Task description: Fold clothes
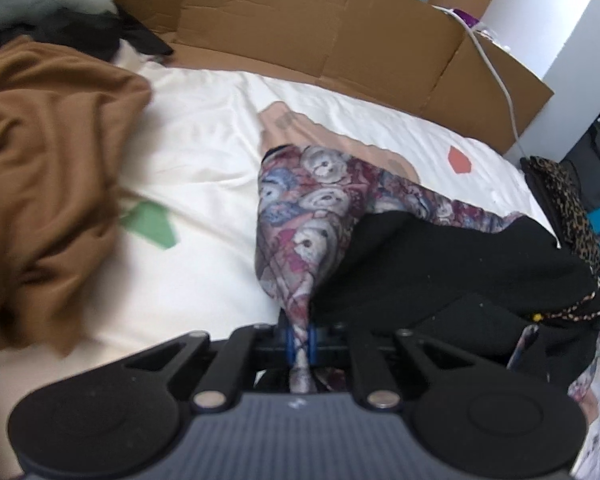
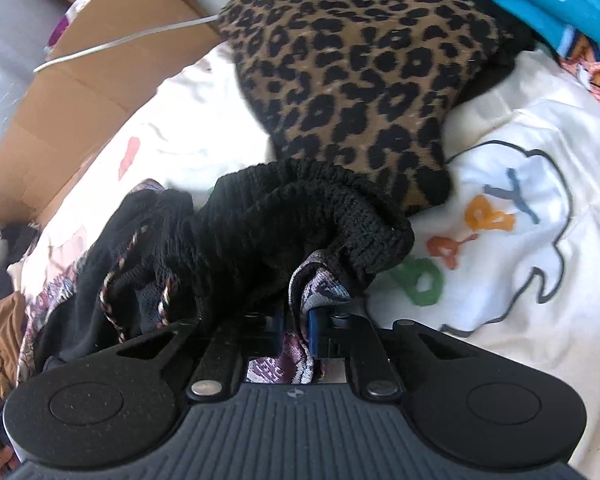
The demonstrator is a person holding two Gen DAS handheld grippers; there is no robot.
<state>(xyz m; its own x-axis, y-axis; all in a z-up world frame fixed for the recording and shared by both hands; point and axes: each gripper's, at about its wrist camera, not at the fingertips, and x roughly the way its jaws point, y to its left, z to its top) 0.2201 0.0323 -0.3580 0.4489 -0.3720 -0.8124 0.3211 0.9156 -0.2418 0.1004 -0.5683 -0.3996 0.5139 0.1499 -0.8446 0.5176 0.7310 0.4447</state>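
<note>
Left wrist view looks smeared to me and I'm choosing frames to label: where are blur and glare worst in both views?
Left wrist: the brown garment is motion-blurred, the patterned garment sharper. Right wrist: the white bedding glares, the leopard-print garment stays crisp.

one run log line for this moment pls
left hand-held gripper: shut on patterned garment | right hand-held gripper: shut on patterned garment | bed sheet

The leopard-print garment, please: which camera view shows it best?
The right wrist view: there the leopard-print garment fills the upper middle, its spots sharp, lying on the white bedding behind the black knit. The left wrist view catches only a narrow strip of it at the right edge.
</note>
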